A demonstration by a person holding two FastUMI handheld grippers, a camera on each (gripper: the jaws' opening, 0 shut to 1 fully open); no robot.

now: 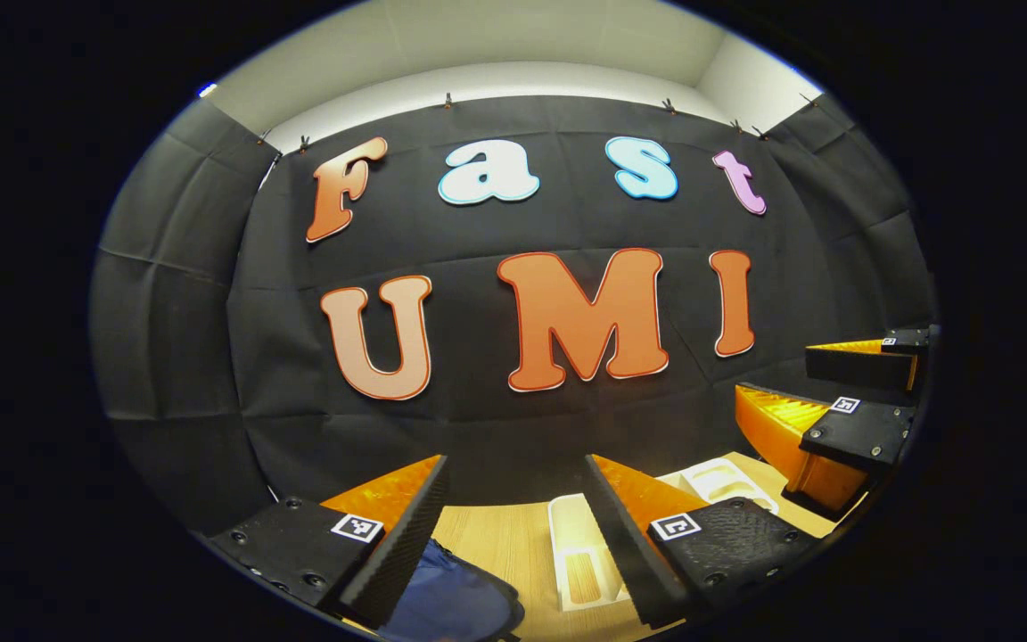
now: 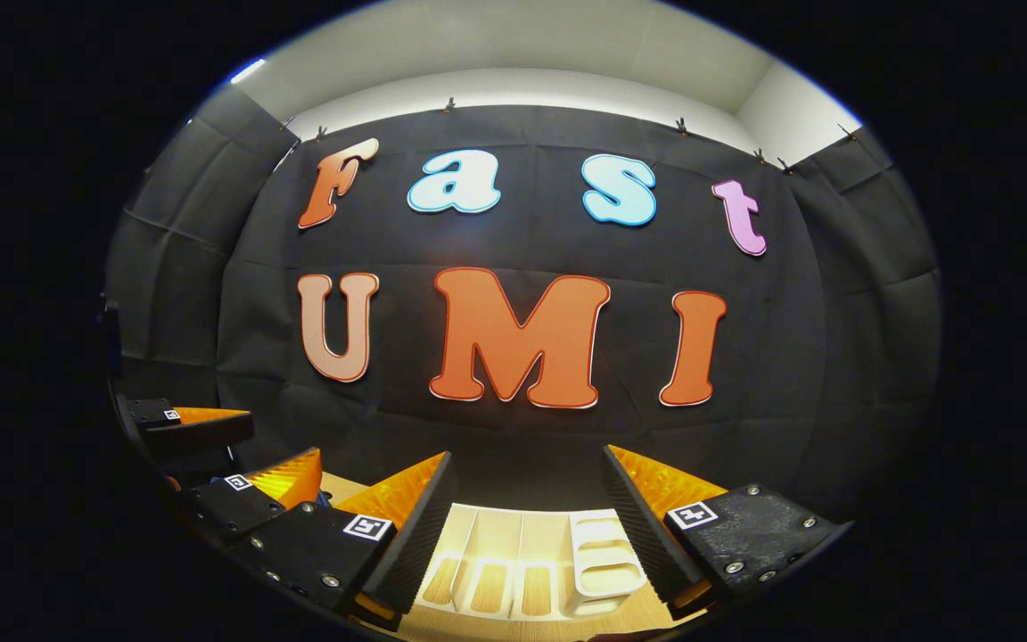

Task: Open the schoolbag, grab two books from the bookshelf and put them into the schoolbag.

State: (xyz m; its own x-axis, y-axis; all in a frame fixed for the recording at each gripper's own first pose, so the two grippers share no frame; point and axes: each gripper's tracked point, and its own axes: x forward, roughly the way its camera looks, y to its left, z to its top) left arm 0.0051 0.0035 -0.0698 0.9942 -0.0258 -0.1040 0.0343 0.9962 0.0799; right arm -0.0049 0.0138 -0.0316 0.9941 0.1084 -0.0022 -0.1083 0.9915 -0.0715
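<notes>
Both grippers, left gripper [image 1: 513, 526] and right gripper [image 2: 527, 526], hover with jaws wide and empty. The schoolbag [image 1: 451, 602] lies below the left jaws (still unopened, I judge); the bookshelf [image 2: 531, 571] sits between the right jaws. Lower the left gripper squarely onto the zipper pull first.

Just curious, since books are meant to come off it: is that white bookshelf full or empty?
Cannot tell for sure. The white bookshelf shows open slots with wood visible through them and no books, but its lower part sits behind the right gripper fingers.
</notes>
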